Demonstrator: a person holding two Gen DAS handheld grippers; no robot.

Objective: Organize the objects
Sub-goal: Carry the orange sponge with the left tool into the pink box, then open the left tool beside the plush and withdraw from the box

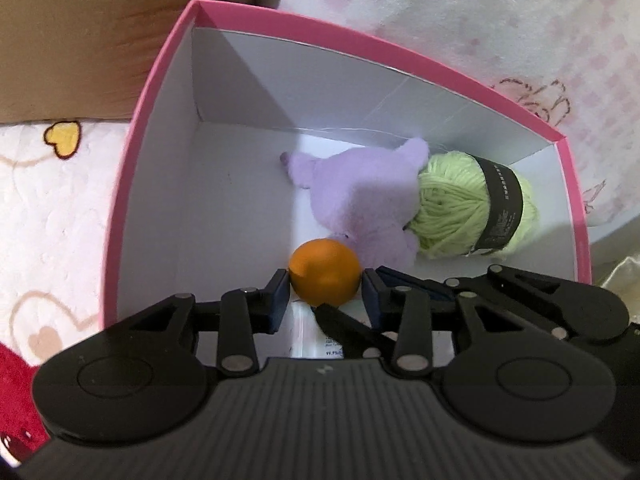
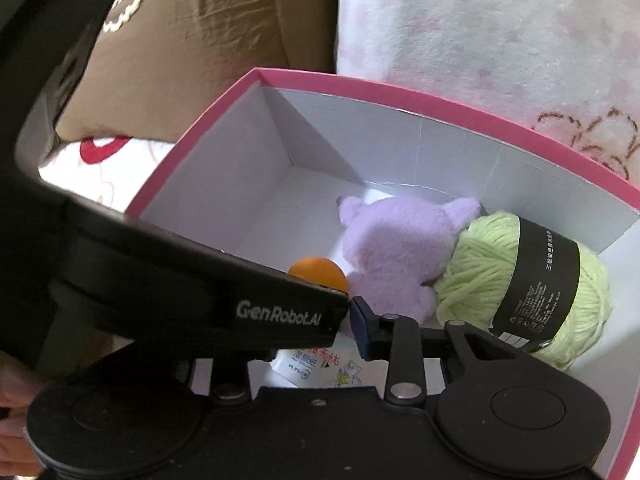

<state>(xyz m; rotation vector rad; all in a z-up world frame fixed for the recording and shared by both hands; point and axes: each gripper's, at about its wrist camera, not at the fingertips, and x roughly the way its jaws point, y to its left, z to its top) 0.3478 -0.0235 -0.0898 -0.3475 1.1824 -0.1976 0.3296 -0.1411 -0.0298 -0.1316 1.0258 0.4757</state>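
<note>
A pink box [image 1: 140,92] with a white inside holds a purple plush toy [image 1: 356,200], a light green yarn ball [image 1: 472,208] with a black label, and a white wipes packet [image 2: 320,368]. My left gripper [image 1: 326,284] is shut on an orange ball [image 1: 324,276] and holds it inside the box, next to the plush. In the right wrist view the left gripper's body [image 2: 200,292] crosses in front and hides my right gripper's left finger. The right finger [image 2: 362,328] shows, over the box; whether the gripper is open or shut is hidden. The orange ball [image 2: 320,272] peeks out there.
A brown cardboard box [image 1: 80,32] stands behind the pink box on the left. A white and pink patterned blanket [image 1: 480,20] lies around the box. A red patch [image 1: 12,400] is at the lower left.
</note>
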